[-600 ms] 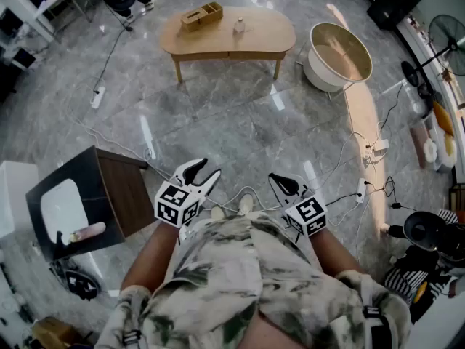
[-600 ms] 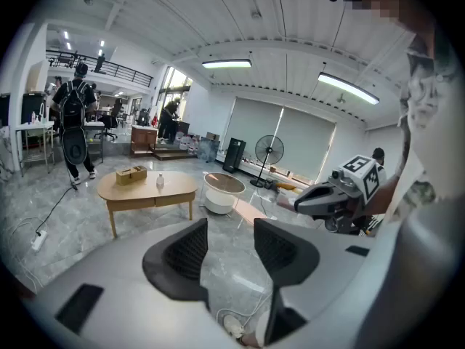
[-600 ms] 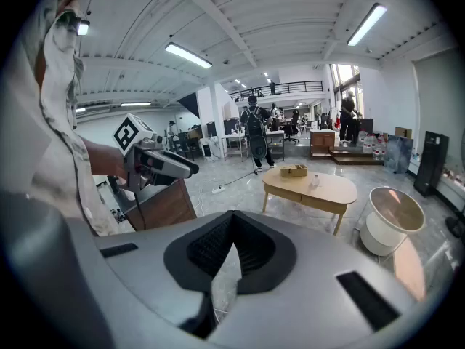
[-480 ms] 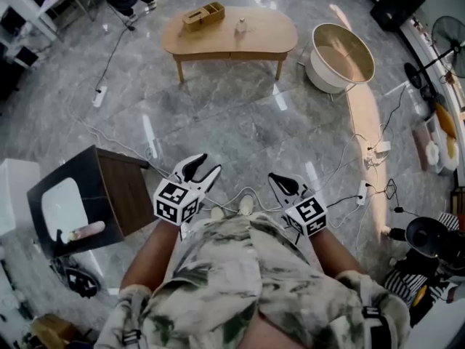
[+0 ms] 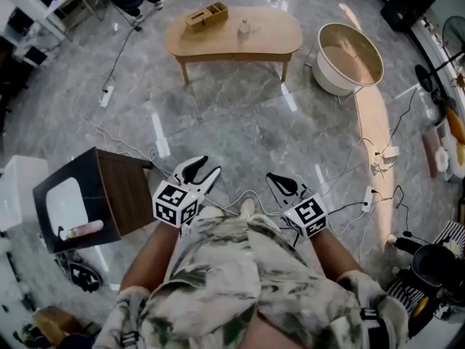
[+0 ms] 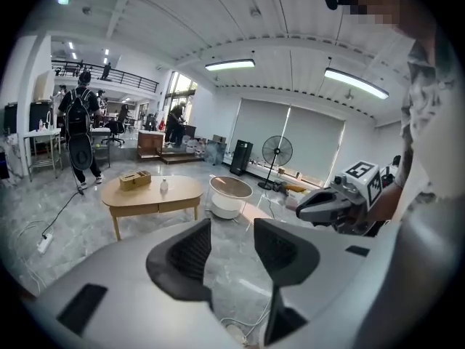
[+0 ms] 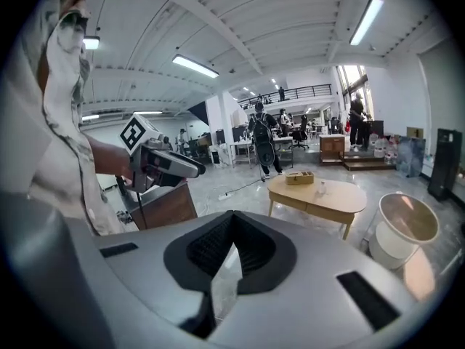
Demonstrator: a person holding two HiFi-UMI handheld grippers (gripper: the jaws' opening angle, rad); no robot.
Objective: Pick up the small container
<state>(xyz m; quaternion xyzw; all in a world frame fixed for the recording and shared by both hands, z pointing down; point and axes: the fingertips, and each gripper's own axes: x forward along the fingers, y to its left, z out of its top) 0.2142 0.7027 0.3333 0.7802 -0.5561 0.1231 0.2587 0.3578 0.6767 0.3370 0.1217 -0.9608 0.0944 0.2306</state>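
Head view: small container (image 5: 245, 26) pale, upright on wooden table (image 5: 270, 36).

Your left gripper (image 5: 209, 166) and right gripper (image 5: 273, 179) have black jaws and black-and-white square markers. Your shirt (image 5: 240, 282) is mottled green and cream. The small container (image 5: 245, 27) looks pale on the tan coffee table (image 5: 270, 32), and the floor (image 5: 240, 115) is grey marble.
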